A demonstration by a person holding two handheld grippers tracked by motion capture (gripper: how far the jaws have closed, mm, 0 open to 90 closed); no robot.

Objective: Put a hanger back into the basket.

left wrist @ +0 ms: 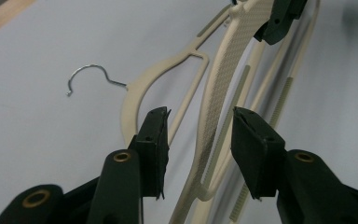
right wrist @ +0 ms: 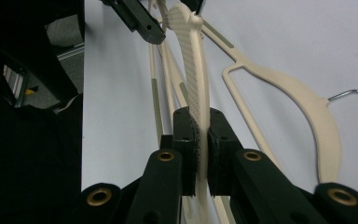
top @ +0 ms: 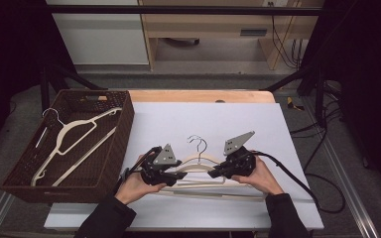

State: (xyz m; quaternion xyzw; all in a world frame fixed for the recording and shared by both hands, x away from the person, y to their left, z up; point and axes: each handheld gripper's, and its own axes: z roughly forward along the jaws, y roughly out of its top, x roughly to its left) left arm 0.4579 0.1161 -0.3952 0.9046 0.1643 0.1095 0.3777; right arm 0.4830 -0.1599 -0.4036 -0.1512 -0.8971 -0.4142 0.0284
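right gripper (right wrist: 201,140): jaws pinched flat on the textured shoulder of a cream plastic hanger (right wrist: 193,70), lifted on edge above the sheet

left gripper (left wrist: 200,140): jaws spread, straddling the same hanger's other arm, pads not pressing on it

remaining hangers (top: 203,186): a small pile of cream ones with wire hooks (top: 197,141), lying on the white sheet (top: 178,119) between the hands

wicker basket (top: 124,129): at the table's left, already containing at least one cream hanger (top: 72,134)

progress, as judged: part done; gripped hanger not yet carried over, pile still to follow
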